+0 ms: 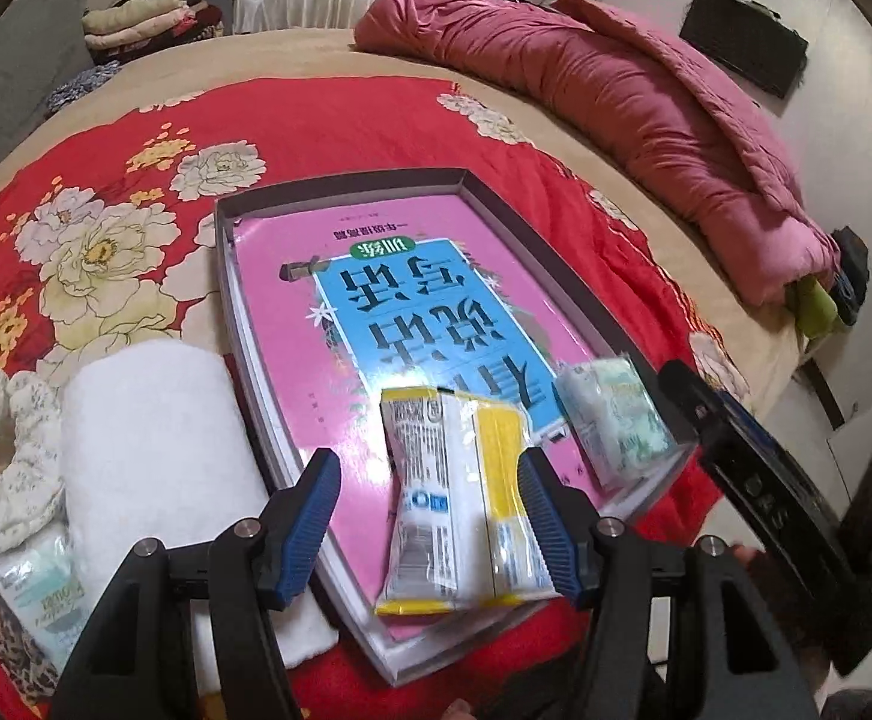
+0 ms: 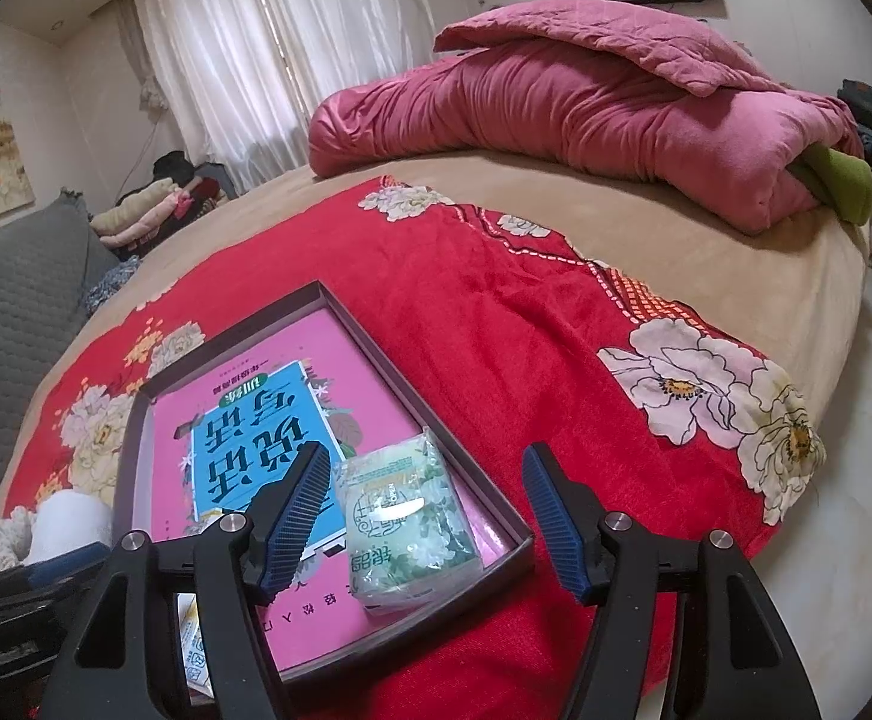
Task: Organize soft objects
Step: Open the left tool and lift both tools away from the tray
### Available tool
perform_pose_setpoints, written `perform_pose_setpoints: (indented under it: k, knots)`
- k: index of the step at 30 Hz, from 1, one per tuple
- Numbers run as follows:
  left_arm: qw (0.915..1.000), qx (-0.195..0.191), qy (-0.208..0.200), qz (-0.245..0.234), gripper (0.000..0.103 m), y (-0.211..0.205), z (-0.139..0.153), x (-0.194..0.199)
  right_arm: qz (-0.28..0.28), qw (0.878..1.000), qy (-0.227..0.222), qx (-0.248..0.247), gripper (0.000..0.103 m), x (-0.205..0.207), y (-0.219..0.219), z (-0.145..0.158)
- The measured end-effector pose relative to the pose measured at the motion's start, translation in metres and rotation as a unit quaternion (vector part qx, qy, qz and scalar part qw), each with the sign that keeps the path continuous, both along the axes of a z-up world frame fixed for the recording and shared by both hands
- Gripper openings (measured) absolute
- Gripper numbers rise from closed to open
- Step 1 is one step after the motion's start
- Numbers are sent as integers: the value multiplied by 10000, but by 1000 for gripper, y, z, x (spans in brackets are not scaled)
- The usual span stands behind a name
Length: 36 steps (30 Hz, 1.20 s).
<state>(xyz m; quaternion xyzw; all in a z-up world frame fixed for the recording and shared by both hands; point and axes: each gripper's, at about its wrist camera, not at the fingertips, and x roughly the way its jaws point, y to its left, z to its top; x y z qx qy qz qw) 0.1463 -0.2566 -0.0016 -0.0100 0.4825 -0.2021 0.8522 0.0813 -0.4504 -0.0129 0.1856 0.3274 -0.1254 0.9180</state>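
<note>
The yellow-and-white plastic tissue pack [image 1: 466, 498] lies between the left gripper's [image 1: 429, 516] spread jaws, unclamped; the green floral tissue pack [image 2: 405, 522] lies between the right gripper's [image 2: 429, 516] parted jaws.

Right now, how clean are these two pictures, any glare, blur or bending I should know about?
Left wrist view: strong fisheye bending with dark corners; glare streaks on the pink book; the yellow tissue pack between the left claw tips looks slightly smeared. Right wrist view: same bending; bright curtains wash out; a small glint on the green tissue pack.
</note>
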Motion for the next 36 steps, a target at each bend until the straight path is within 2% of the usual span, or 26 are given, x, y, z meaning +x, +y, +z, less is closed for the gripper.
perform_pose_setpoints:
  k: [4,8,14,17,20,27,36]
  knots:
    - [9992,128,78,-367,61,-5,-3,-15,-23,10000,-14,-45,69,-1,1,1]
    - [9953,738,-205,-593,61,-20,-9,-27,-35,10000,-8,-63,69,-1,2,2]
    - [9912,1141,-331,-578,61,-30,-20,-26,-49,10000,-16,-14,69,-1,0,1]
    - [9901,1217,-385,-592,61,-32,-22,-26,-56,10000,-3,45,69,-1,-2,-1]
    - [9903,1195,-390,-587,61,-31,-22,-25,-61,9999,1,87,69,-1,-4,-2]
    - [9963,711,-281,-387,61,-19,-11,-26,-83,9999,-18,107,69,-2,-5,-1]
    - [9976,449,-397,-357,61,-9,7,-43,-15,9996,-76,-263,69,-5,8,9]
